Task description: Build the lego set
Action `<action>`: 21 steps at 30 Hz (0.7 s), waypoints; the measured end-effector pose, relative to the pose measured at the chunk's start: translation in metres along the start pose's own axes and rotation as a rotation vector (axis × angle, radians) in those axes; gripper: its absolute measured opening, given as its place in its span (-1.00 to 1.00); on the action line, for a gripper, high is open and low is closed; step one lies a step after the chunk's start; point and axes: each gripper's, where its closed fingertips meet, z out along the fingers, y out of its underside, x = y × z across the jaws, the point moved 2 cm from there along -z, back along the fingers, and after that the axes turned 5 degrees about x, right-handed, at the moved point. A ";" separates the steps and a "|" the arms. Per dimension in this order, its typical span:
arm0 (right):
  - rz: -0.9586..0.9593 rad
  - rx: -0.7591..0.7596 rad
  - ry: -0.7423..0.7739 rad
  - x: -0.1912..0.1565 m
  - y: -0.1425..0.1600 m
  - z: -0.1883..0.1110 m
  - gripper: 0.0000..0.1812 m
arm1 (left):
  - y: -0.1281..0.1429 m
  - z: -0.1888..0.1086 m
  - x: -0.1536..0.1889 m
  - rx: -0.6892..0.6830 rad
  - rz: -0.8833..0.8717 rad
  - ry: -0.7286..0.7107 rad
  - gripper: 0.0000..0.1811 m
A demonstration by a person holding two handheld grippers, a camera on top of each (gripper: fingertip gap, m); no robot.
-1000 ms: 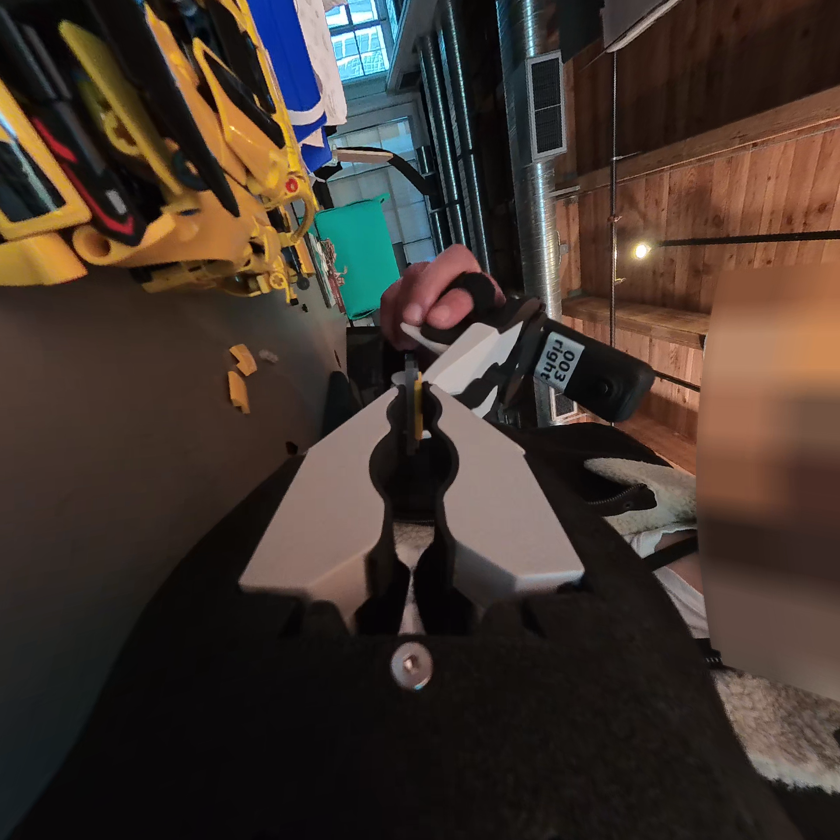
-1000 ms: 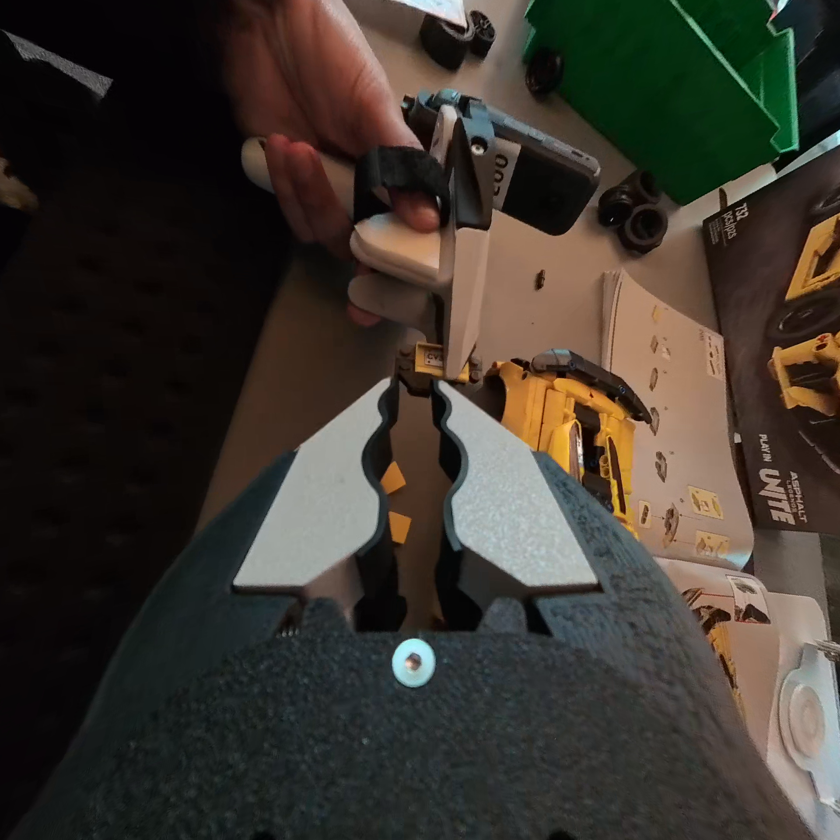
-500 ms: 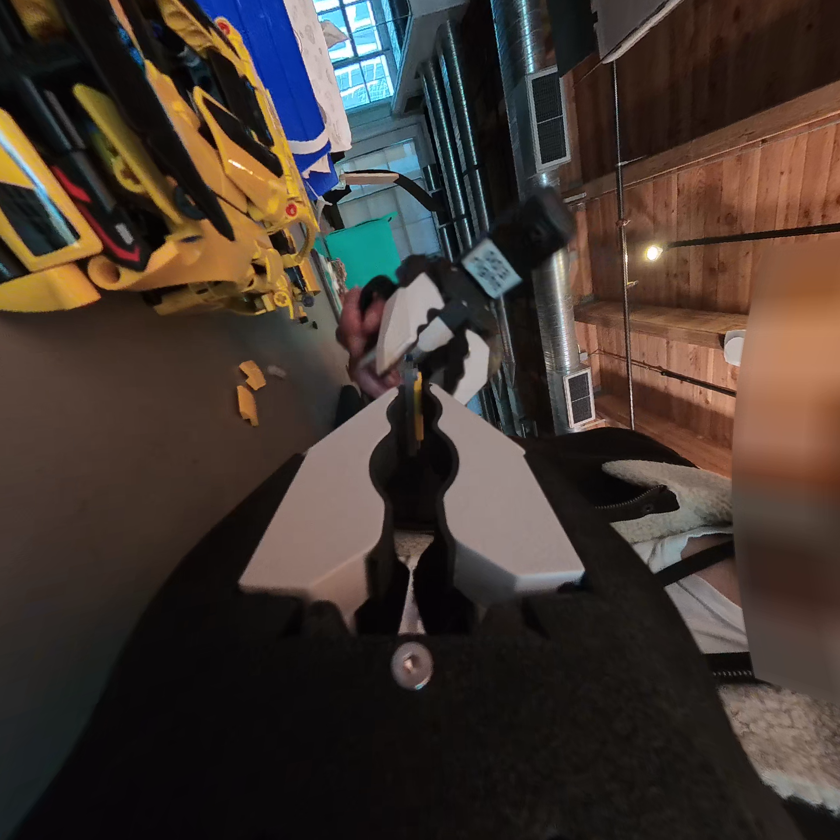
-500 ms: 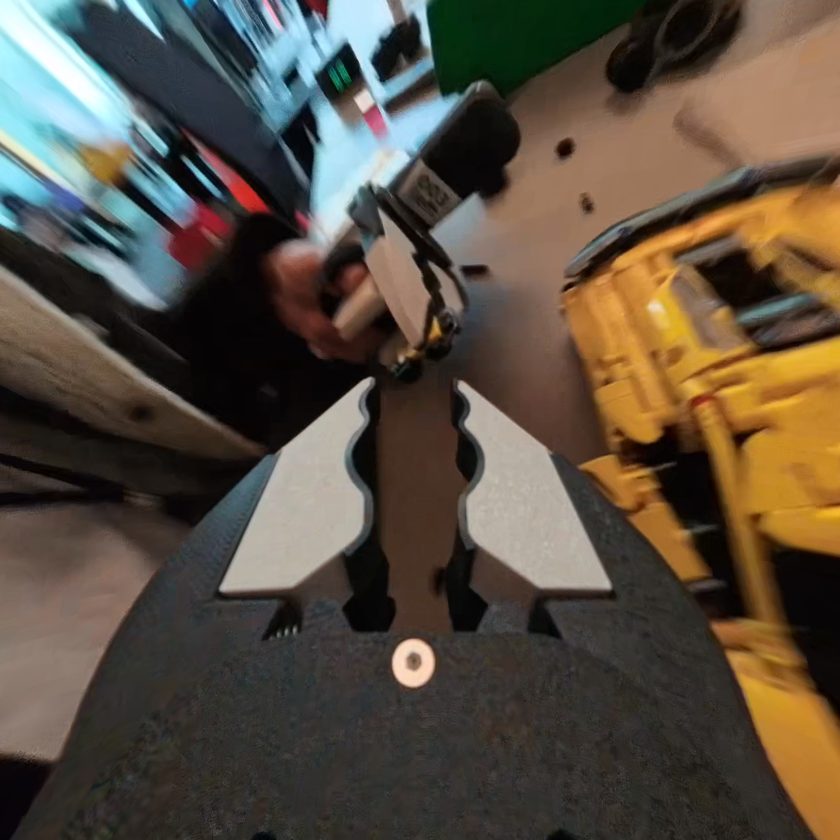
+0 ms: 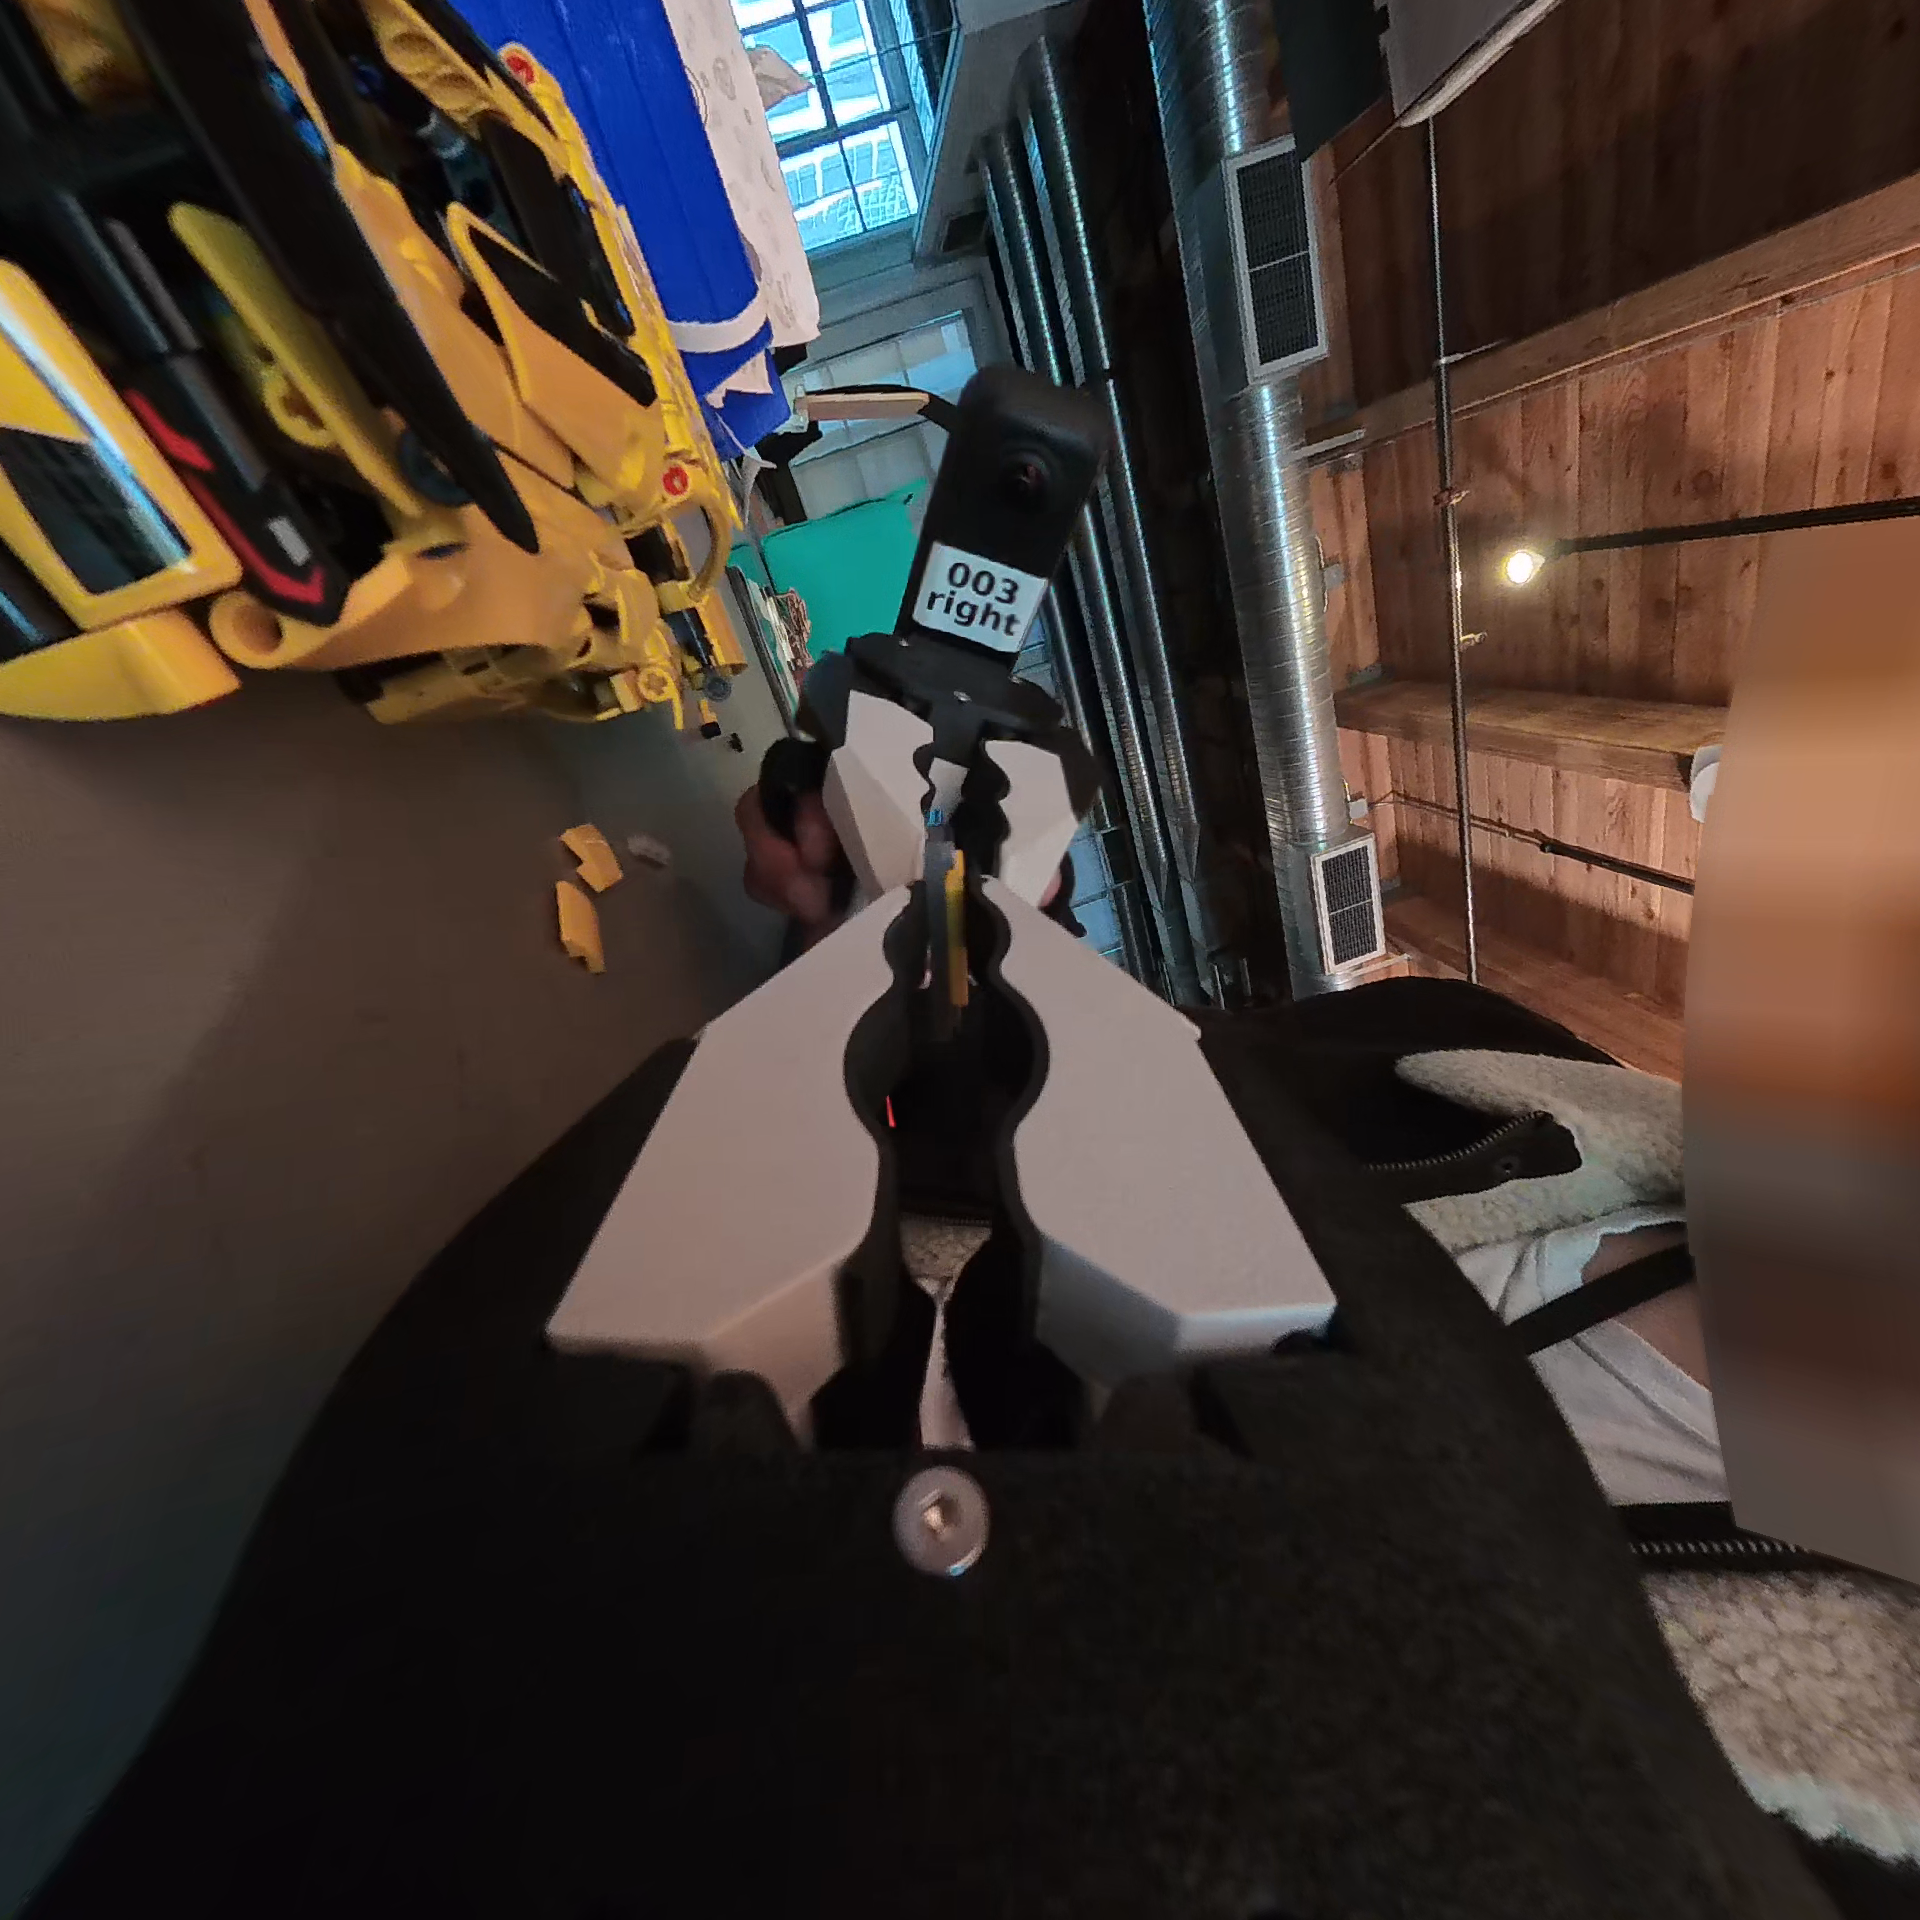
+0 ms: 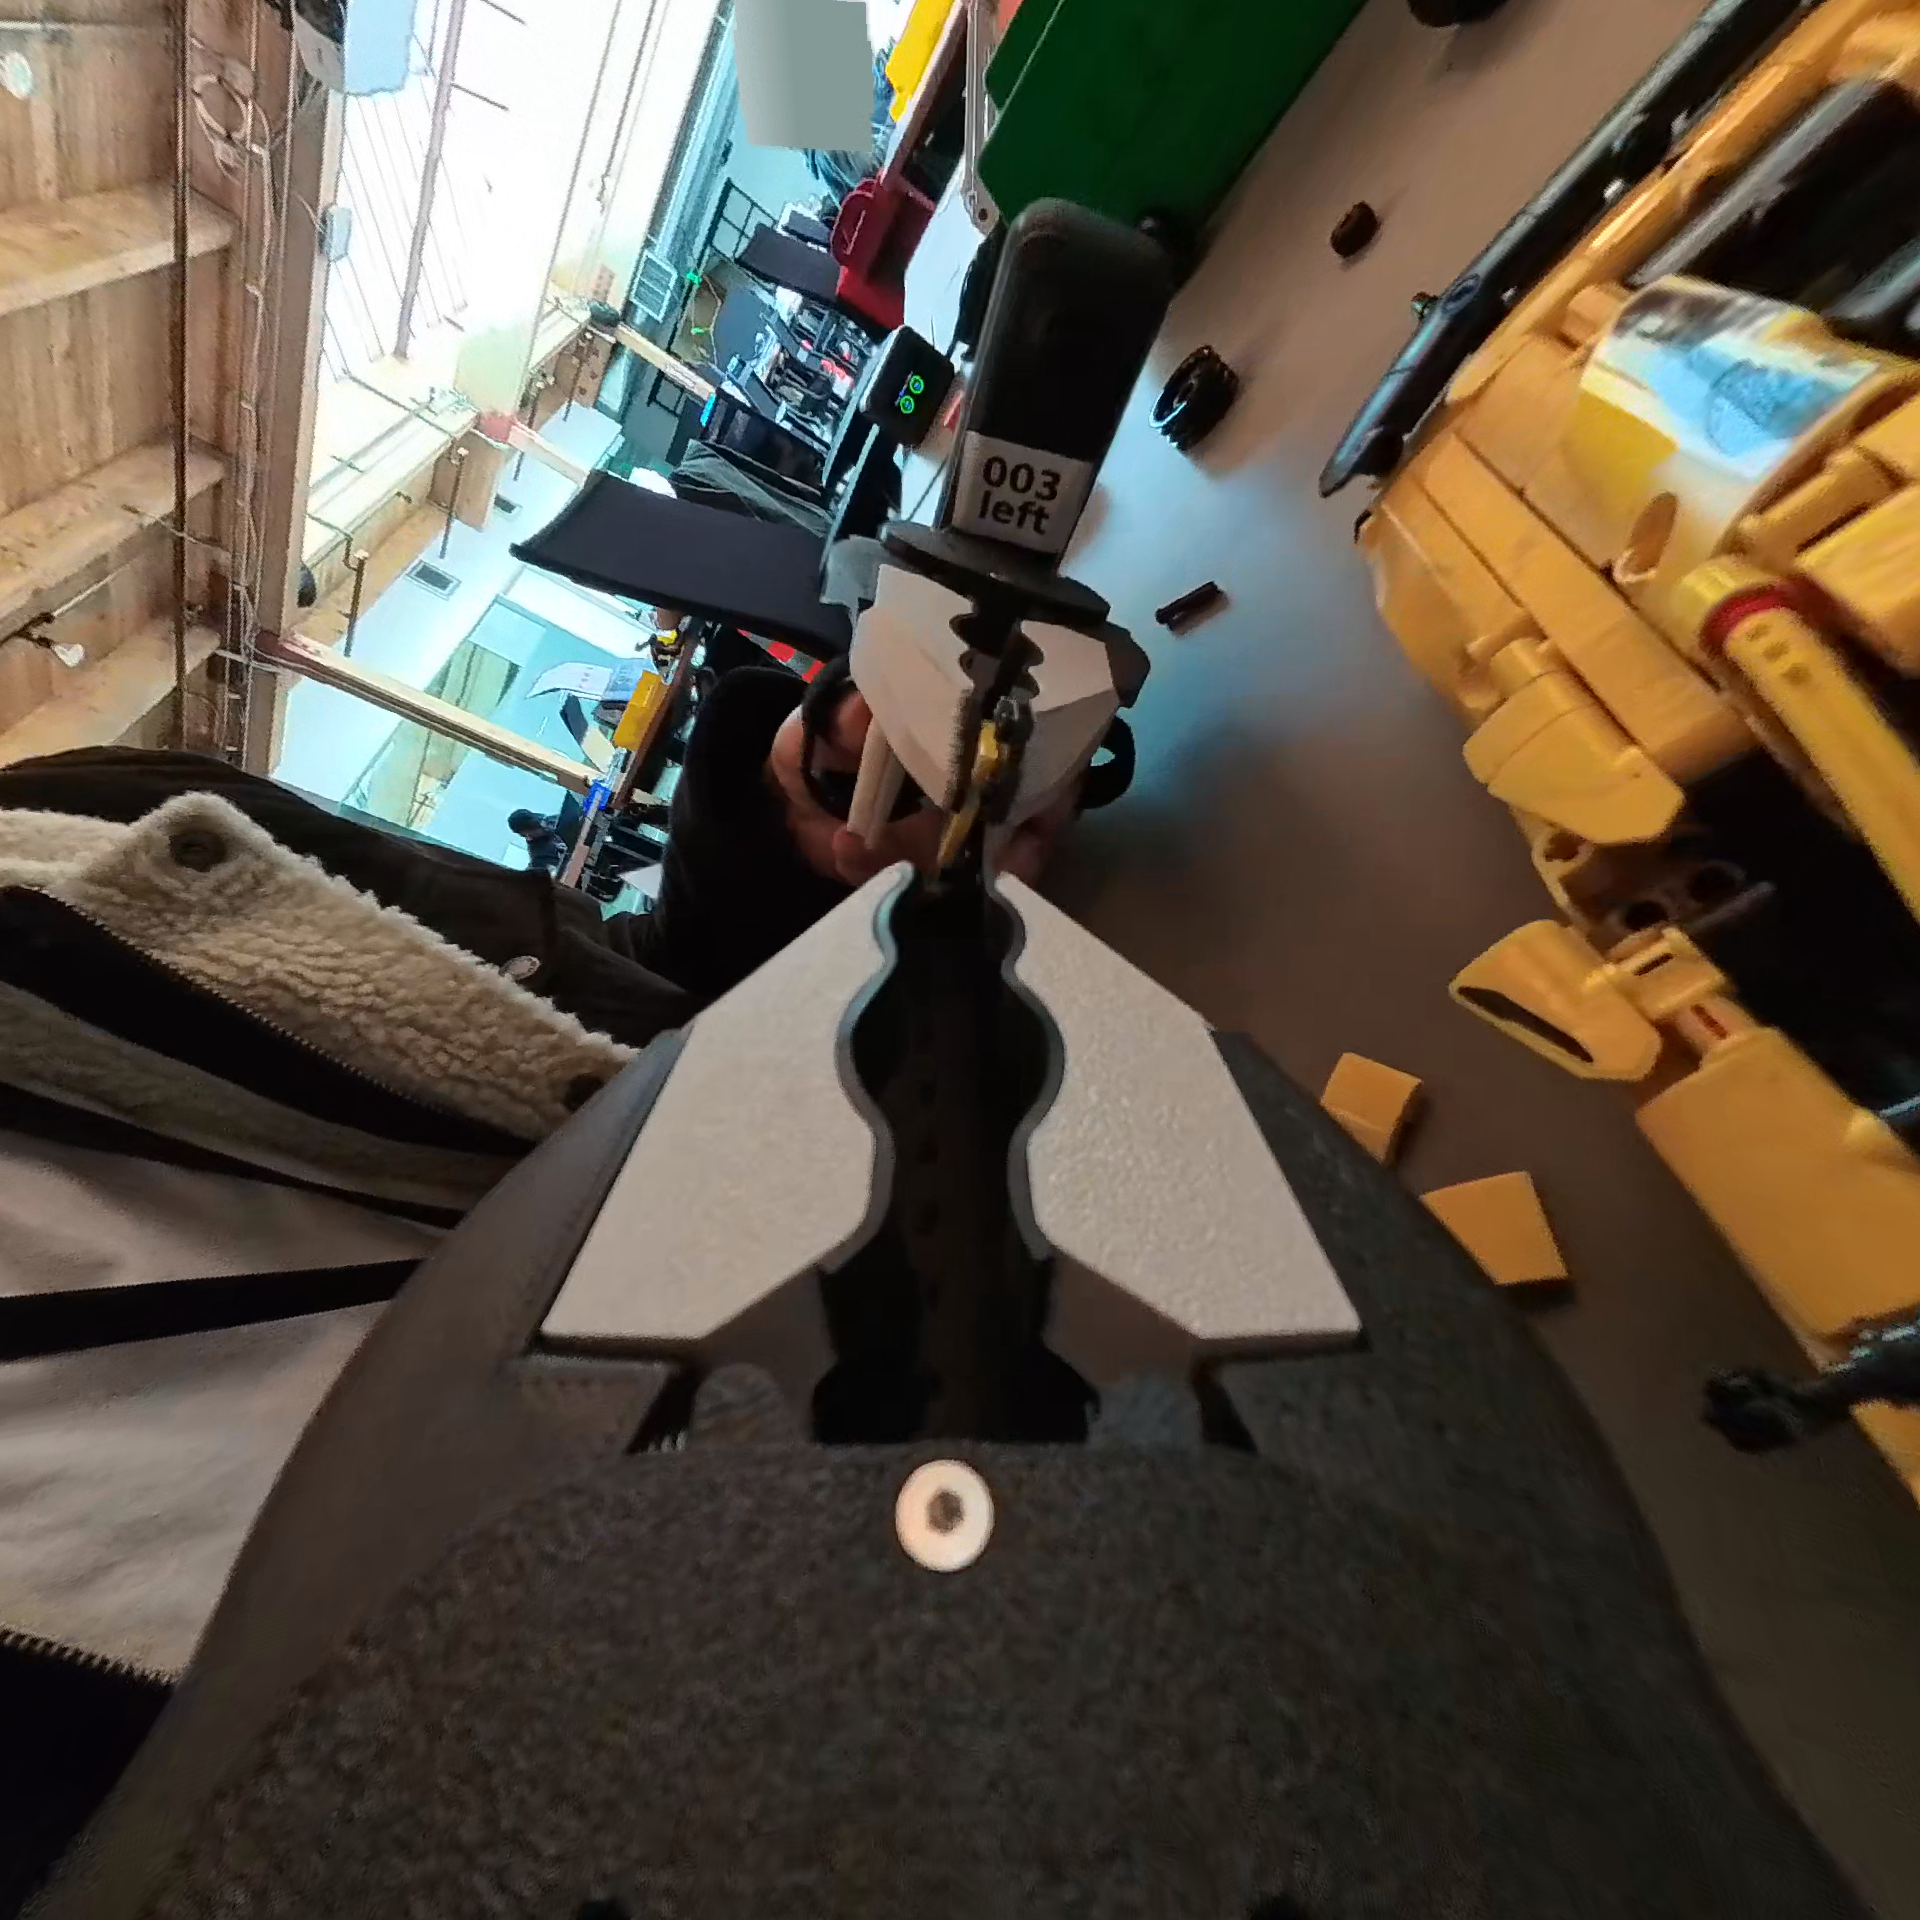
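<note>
Facing each other tip to tip, our two grippers meet just off the edge of the grey table (image 5: 312, 1039). We keep the left gripper (image 5: 940, 914) clamped on a small yellow-and-grey piece (image 5: 951, 925), lifted clear so the right gripper (image 6: 951, 894) can get at its free end. The right jaws stand slightly apart, the piece's tip just at their mouth; we cannot tell whether they touch it. The yellow car (image 6: 1662, 623) sits on the table beside us, with two loose yellow tiles (image 6: 1496, 1226) near it. A second ago the right gripper looked down on the table; it has since swung level to face the left.
</note>
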 end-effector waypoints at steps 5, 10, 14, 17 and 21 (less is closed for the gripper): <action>-0.005 0.016 0.020 0.004 0.001 0.001 -0.94 | -0.001 0.000 -0.001 0.004 0.004 -0.013 -0.94; -0.260 -0.079 0.132 -0.001 0.009 -0.020 -0.89 | -0.007 -0.006 -0.001 0.046 0.082 -0.049 -0.94; -0.689 -0.172 0.467 0.025 0.017 -0.062 -0.81 | 0.001 0.001 -0.004 -0.006 0.170 -0.115 -0.94; -0.719 -0.213 0.547 0.035 0.034 -0.075 -0.73 | 0.008 0.005 -0.005 -0.047 0.189 -0.128 -0.94; -0.780 -0.261 0.657 0.048 0.049 -0.076 -0.71 | 0.009 0.006 -0.005 -0.053 0.182 -0.119 -0.94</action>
